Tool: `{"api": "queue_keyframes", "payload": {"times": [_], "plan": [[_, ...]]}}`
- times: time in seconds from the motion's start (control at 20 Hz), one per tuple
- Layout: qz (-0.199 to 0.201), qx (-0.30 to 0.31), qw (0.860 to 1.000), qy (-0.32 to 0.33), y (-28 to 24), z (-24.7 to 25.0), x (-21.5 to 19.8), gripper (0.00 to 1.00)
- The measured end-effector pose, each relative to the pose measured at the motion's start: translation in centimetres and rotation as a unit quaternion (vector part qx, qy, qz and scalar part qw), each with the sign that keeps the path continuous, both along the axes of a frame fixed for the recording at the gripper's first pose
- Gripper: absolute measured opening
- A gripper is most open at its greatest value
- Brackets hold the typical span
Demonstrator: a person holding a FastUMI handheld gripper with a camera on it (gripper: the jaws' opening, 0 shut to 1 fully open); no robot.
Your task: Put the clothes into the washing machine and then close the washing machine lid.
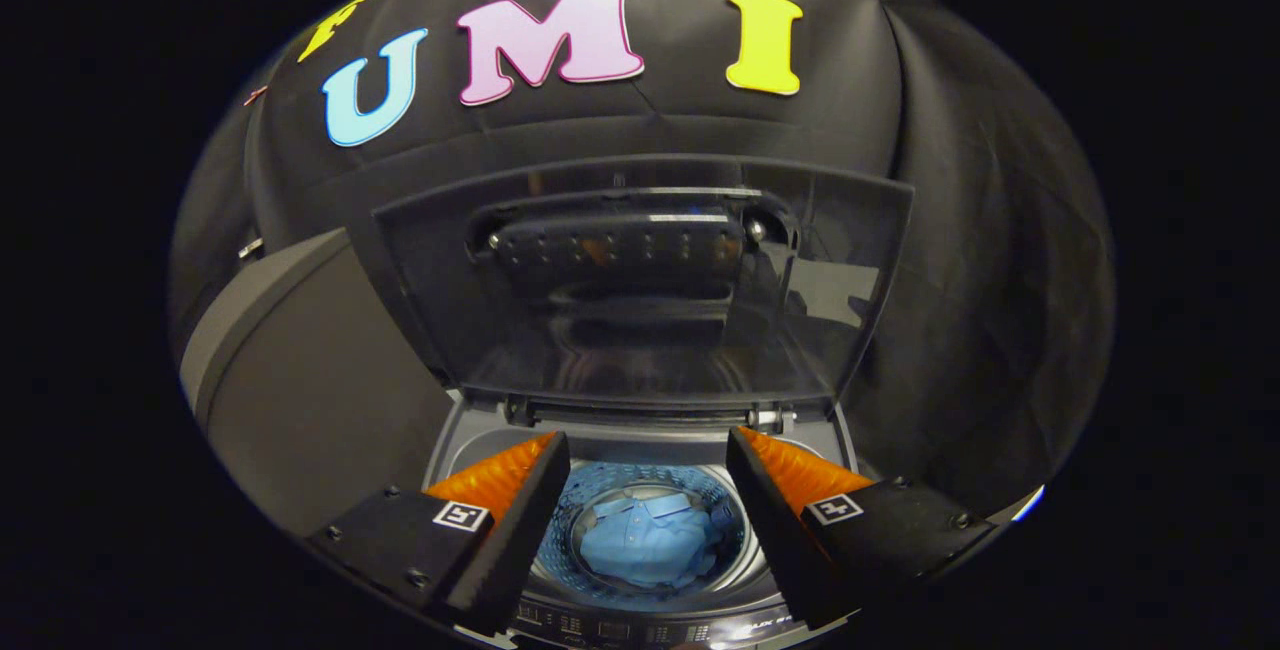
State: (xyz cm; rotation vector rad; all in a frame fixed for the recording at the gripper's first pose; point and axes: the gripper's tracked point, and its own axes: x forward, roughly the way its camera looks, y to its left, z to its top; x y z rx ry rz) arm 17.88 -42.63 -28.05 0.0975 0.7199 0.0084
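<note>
A top-loading washing machine [640, 430] stands below me with its dark see-through lid [640, 300] raised upright against the booth wall. A light blue shirt [650, 542] lies folded at the bottom of the perforated drum [575, 500]. My gripper [648, 450] hovers above the drum opening, open, with nothing between its fingers. The shirt shows in the gap between the two fingers, well below them. The lid's handle bar [625, 245] sits near its upper edge, beyond the fingers.
The machine's control panel [640, 625] runs along its near edge below the fingers. A grey box-like unit [310, 370] stands to the left of the machine. Black cloth hangs behind and to the right.
</note>
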Motion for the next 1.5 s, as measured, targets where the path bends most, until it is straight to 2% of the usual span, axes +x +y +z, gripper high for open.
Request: {"api": "queue_keyframes", "payload": {"times": [0.25,0.45,0.7,0.9,1.05,1.1,1.2,1.5], "plan": [[0.022,-0.008,0.998,-0.06,1.2,5.7,2.0,0.99],[0.02,0.005,0.994,-0.105,1.8,10.2,4.4,0.99],[0.011,0.014,0.992,-0.129,1.6,12.5,8.0,0.99],[-0.005,0.014,0.992,-0.126,0.9,12.3,12.2,0.99],[-0.007,-0.002,0.996,-0.09,0.4,9.6,14.8,0.99],[-0.007,-0.004,0.998,-0.067,0.4,8.3,15.0,0.99],[-0.024,0.009,0.997,-0.069,0.1,8.4,15.7,1.0],[-0.012,0.004,0.997,-0.07,0.3,8.3,13.7,1.0]]}}
